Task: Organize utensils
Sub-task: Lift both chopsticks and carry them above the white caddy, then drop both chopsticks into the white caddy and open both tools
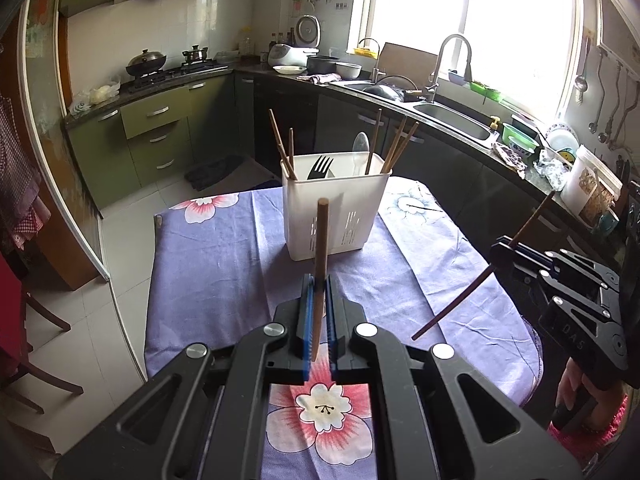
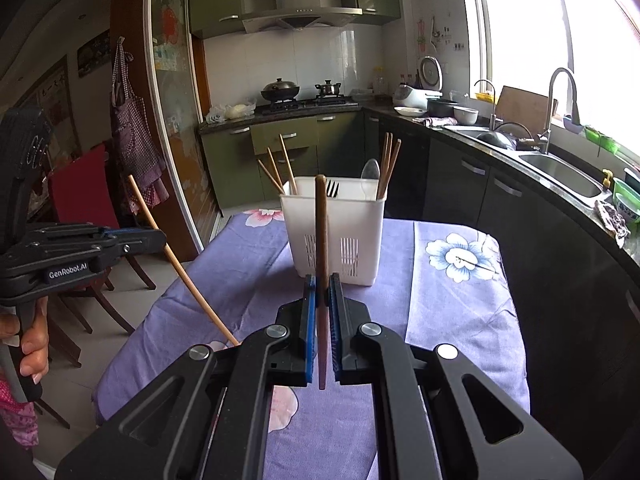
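Note:
A white slotted utensil holder (image 1: 332,216) (image 2: 334,240) stands on the table's purple flowered cloth (image 1: 208,272). It holds several chopsticks, a black fork (image 1: 320,166) and a white spoon (image 1: 360,148). My left gripper (image 1: 319,280) is shut on a light brown chopstick (image 1: 321,240) that points up, just short of the holder. The right wrist view shows that gripper (image 2: 160,240) at the left with its chopstick (image 2: 180,272) slanting down. My right gripper (image 2: 322,284) is shut on a dark brown chopstick (image 2: 321,232) held upright in front of the holder. The left wrist view shows it at the right (image 1: 499,248).
A dark counter with a sink (image 1: 452,120) and faucet runs along the right, close to the table's edge. Wooden chairs (image 2: 80,200) stand at the left beside a sliding glass door. A person's hand (image 2: 32,340) grips the left handle. The stove (image 2: 304,100) is at the far wall.

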`<act>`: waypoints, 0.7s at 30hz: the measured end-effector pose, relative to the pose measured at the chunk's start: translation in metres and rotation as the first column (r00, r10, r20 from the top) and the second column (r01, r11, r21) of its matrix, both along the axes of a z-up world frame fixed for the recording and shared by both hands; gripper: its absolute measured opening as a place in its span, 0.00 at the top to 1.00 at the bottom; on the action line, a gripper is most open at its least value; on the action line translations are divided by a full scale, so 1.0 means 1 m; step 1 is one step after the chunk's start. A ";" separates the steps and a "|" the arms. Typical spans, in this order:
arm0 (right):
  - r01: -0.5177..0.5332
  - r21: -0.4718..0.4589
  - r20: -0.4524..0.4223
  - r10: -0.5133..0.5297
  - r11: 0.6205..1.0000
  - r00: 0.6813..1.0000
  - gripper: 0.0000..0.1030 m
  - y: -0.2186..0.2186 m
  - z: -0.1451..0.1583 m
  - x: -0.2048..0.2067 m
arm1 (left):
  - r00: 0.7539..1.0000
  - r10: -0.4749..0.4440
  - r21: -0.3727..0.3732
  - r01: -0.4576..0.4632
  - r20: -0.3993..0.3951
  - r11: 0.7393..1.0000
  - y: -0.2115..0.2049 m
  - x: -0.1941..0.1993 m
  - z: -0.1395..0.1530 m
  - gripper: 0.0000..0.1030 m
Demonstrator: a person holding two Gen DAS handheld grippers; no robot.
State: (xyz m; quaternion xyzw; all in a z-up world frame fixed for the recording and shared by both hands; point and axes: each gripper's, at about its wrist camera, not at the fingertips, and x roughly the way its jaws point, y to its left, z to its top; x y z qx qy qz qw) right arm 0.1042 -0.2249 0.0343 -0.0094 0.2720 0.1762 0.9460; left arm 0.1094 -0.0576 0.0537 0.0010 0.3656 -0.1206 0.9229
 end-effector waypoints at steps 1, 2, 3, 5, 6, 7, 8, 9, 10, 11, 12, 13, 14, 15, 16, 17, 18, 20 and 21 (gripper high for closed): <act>-0.002 -0.001 0.011 0.002 1.000 1.000 0.93 0.000 0.007 0.002 | 1.000 -0.005 -0.004 0.005 0.000 1.000 -0.002 0.004 0.004 0.94; -0.003 -0.001 0.026 0.003 1.000 1.000 0.93 0.001 0.015 0.006 | 1.000 -0.008 -0.007 0.008 0.004 1.000 -0.004 0.008 0.010 0.94; -0.003 0.002 0.045 0.003 1.000 0.999 0.93 0.001 0.024 0.009 | 1.000 -0.011 -0.008 0.011 0.011 1.000 -0.006 0.011 0.015 0.94; 0.003 -0.001 0.075 -0.003 1.000 0.997 0.93 0.003 0.041 0.017 | 0.999 -0.017 -0.005 0.017 0.035 1.000 -0.010 0.018 0.029 0.94; 0.001 0.009 0.085 -0.002 1.000 0.996 0.93 0.003 0.050 0.022 | 0.999 -0.017 -0.005 0.018 0.047 1.000 -0.012 0.022 0.036 0.94; -0.003 0.024 0.094 0.001 1.000 0.996 0.93 0.002 0.057 0.028 | 0.998 -0.017 -0.005 0.017 0.060 1.000 -0.015 0.027 0.042 0.94; -0.003 0.033 0.103 -0.001 0.999 0.995 0.93 0.001 0.066 0.034 | 0.997 -0.018 -0.012 0.019 0.077 1.000 -0.016 0.032 0.051 0.94; 0.001 0.038 0.116 -0.005 0.999 0.993 0.93 0.001 0.073 0.040 | 0.996 -0.018 -0.015 0.019 0.090 1.000 -0.019 0.036 0.058 0.94; 0.004 0.045 0.126 -0.009 0.999 0.992 0.93 0.001 0.080 0.045 | 0.994 -0.015 -0.014 0.017 0.104 1.000 -0.021 0.041 0.065 0.94; 0.006 0.060 0.139 -0.014 0.998 0.990 0.93 0.000 0.087 0.052 | 0.993 -0.012 -0.017 0.015 0.116 1.000 -0.023 0.045 0.072 0.94; 0.011 0.066 0.152 -0.021 0.998 0.988 0.93 -0.001 0.093 0.059 | 0.991 -0.011 -0.019 0.013 0.133 1.000 -0.025 0.050 0.080 0.94; 0.018 0.068 0.166 -0.030 0.998 0.986 0.93 -0.001 0.097 0.065 | 0.989 -0.011 -0.016 0.014 0.147 1.000 -0.027 0.055 0.086 0.94; 0.023 0.072 0.176 -0.035 0.997 0.984 0.93 -0.002 0.102 0.071 | 0.987 -0.008 -0.013 0.010 0.161 1.000 -0.029 0.061 0.092 0.94; 0.022 0.077 0.180 -0.036 0.997 0.983 0.93 -0.002 0.106 0.078 | 0.985 -0.005 -0.014 0.007 0.171 1.000 -0.030 0.066 0.098 0.94; 0.022 0.086 0.183 -0.038 0.996 0.982 0.93 -0.003 0.109 0.086 | 0.984 -0.006 -0.015 0.009 0.180 1.000 -0.032 0.071 0.103 0.94; 0.029 0.090 0.189 -0.046 0.995 0.981 0.93 -0.004 0.111 0.094 | 0.982 -0.005 -0.017 0.008 0.191 1.000 -0.034 0.077 0.108 0.94; 0.035 0.090 0.197 -0.053 0.995 0.979 0.93 -0.004 0.114 0.101 | 0.980 0.000 -0.021 0.004 0.201 1.000 -0.036 0.082 0.113 0.94; 0.041 0.094 0.204 -0.059 0.995 0.977 0.93 -0.003 0.117 0.119 | 0.974 0.008 -0.032 -0.001 0.225 0.999 -0.038 0.092 0.123 0.94; 0.046 0.093 0.205 -0.065 0.995 0.977 0.93 -0.002 0.117 0.127 | 0.971 0.014 -0.038 -0.005 0.238 0.999 -0.040 0.098 0.127 0.94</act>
